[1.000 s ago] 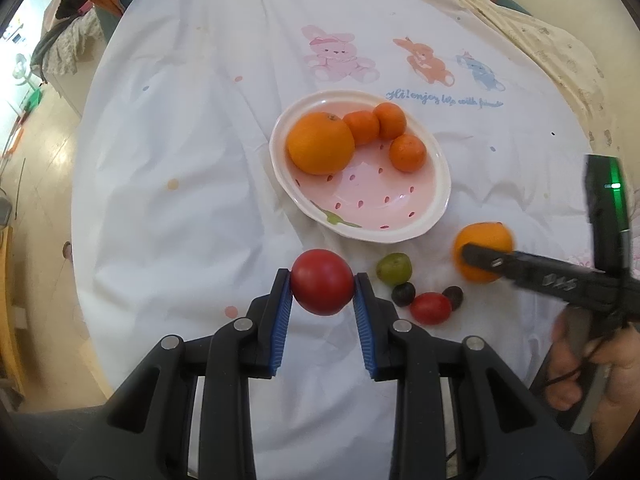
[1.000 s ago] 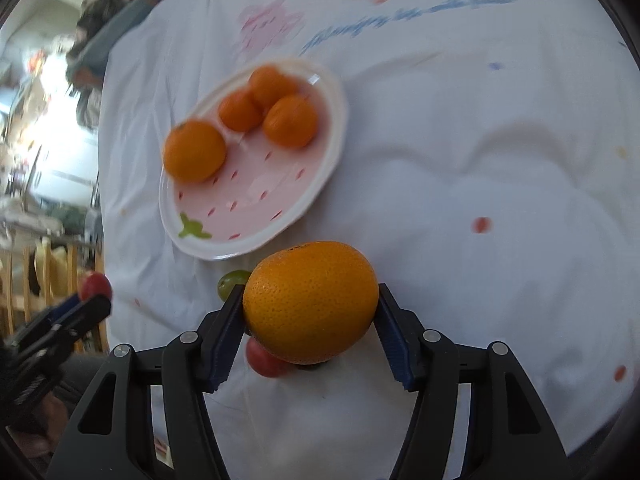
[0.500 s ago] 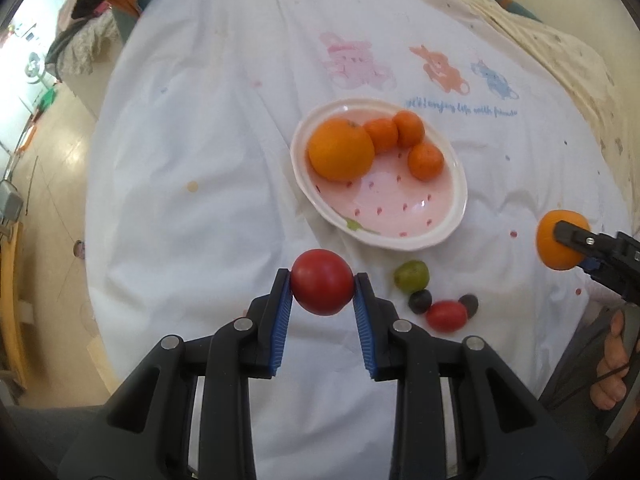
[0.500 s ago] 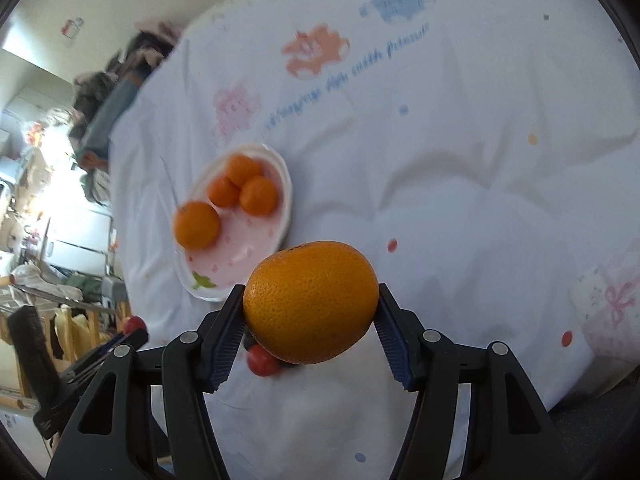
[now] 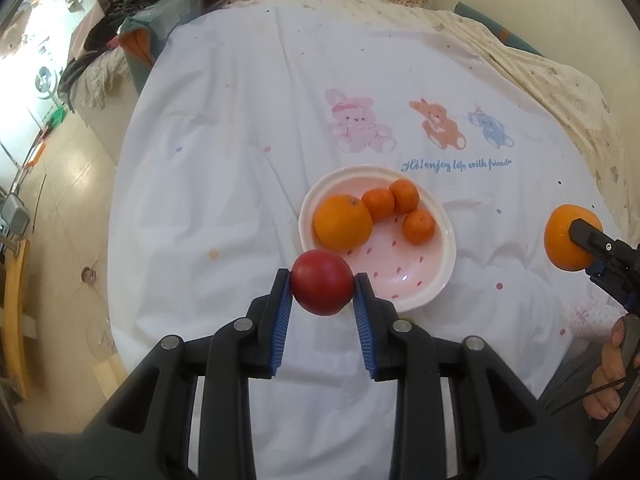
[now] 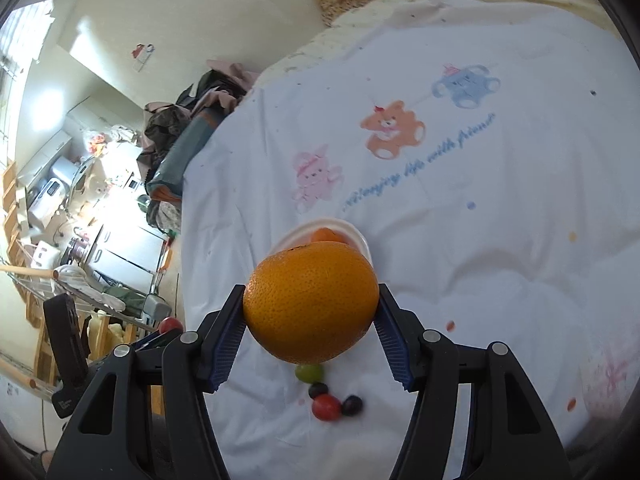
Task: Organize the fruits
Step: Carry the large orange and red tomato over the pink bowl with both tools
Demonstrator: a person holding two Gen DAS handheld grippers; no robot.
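Observation:
My left gripper (image 5: 322, 288) is shut on a red tomato (image 5: 321, 287), held above the near rim of the pink-and-white plate (image 5: 436, 276). The plate holds a large orange (image 5: 342, 222) and three small tangerines (image 5: 404, 208). My right gripper (image 6: 310, 312) is shut on a big orange (image 6: 311, 306), held high above the white cloth; it shows at the right edge of the left wrist view (image 5: 568, 240). Below it lie a green grape (image 6: 309, 373), a small red tomato (image 6: 326, 407) and two dark berries (image 6: 352, 405). The plate (image 6: 360, 240) is mostly hidden behind the orange.
The round table wears a white cloth (image 5: 240, 160) printed with cartoon animals. A yellow patterned cloth (image 5: 540, 68) lies beyond it. Piled clothes (image 5: 132, 40) sit at the far left. The floor (image 5: 60, 220) drops off to the left.
Both grippers have risen and pulled back from the table with their fruit. The plate now looks smaller and farther, and the room shows in the right wrist view.

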